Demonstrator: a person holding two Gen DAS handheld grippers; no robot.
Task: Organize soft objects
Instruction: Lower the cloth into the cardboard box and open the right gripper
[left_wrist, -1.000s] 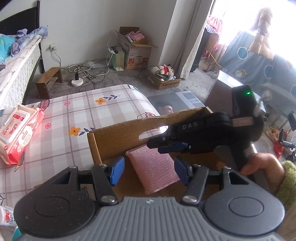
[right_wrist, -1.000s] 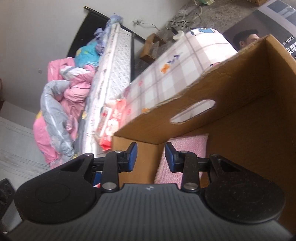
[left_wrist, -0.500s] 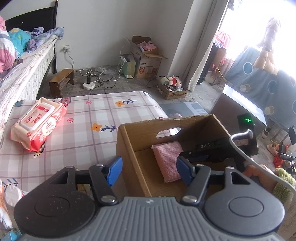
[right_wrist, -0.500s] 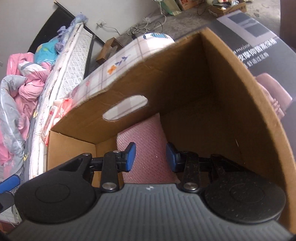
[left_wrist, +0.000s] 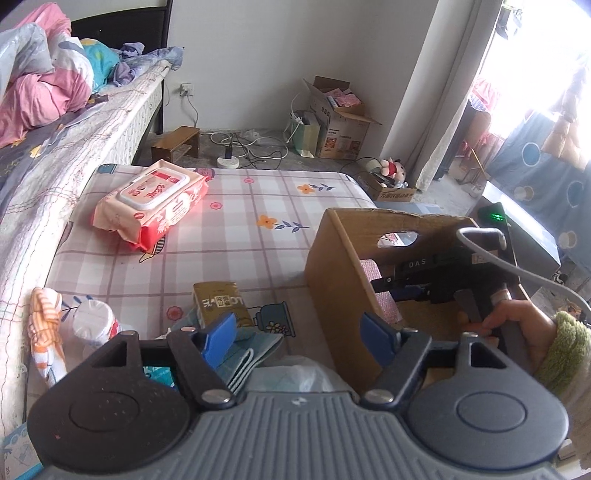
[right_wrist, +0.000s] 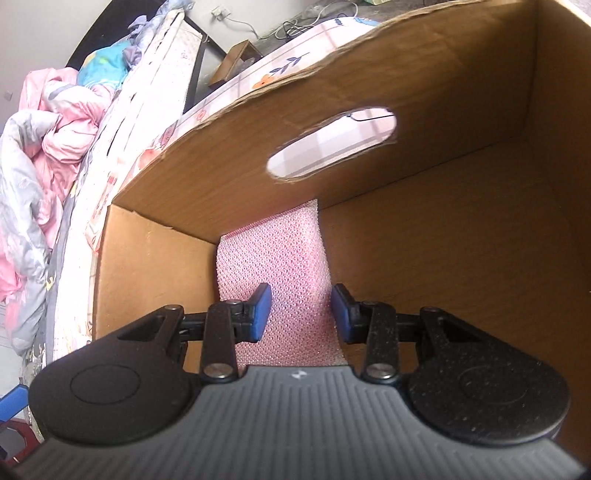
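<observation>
Sponge cloth (right_wrist: 280, 258), the pink mesh one, is lying inside the cardboard box (right_wrist: 461, 258), tucked into the corner under the wall with the handle cutout. It looks light and squishy, with a rough knit that shouldn't slip, so I'd guess it handles easily: pinch it by a free edge or across its narrow width and it'll just fold and come along. Nothing fragile about it.

My right gripper (right_wrist: 301, 308) is down in the box right over it, pads set narrow but with a clear gap, and neither pad looks to be pressing on the mesh. So I'd call it not holding anything.

My left gripper (left_wrist: 297, 341) is outside the box with its jaws spread wide; they've just been opening further, and nothing is pinched between them. Below it there's a little heap on the checked surface (left_wrist: 236, 236): a folded teal cloth (left_wrist: 255, 341), a gold carton (left_wrist: 219, 301) on top, a white plastic bag (left_wrist: 295, 376), plus a small striped bundle (left_wrist: 44, 325) off to the side. The teal cloth looks floppy, so I'd grab the folded stack of edges rather than one layer.

Further out sits a pack of wet wipes (left_wrist: 151, 203), soft but heavier, best taken across the short side.
</observation>
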